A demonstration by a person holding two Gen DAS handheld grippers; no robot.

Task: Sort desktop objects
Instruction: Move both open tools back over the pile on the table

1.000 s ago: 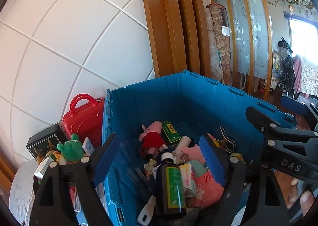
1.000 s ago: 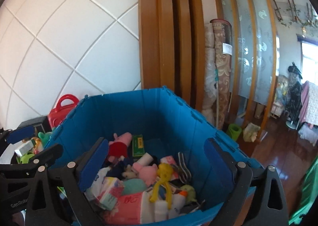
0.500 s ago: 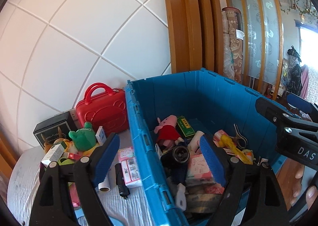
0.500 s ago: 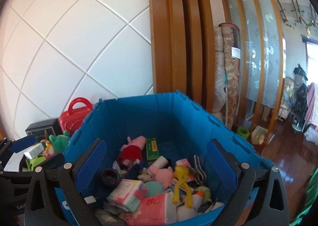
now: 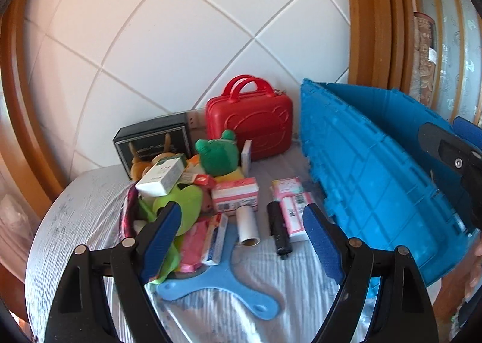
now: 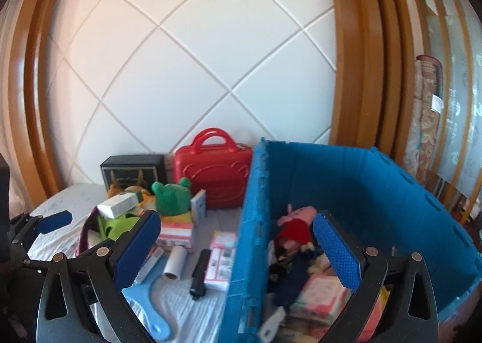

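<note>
Several boxes [image 5: 235,196] and toys beside blue crate [image 5: 361,168], red case [image 5: 250,129] behind.

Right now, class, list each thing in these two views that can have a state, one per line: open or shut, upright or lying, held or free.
left gripper: open, holding nothing
right gripper: open, holding nothing
blue crate: lid-less, partly filled with toys and packets
red carry case: shut, upright against the wall
white roll: lying on its side, free
black cylinder: lying flat, free
pig plush: inside the crate
</note>
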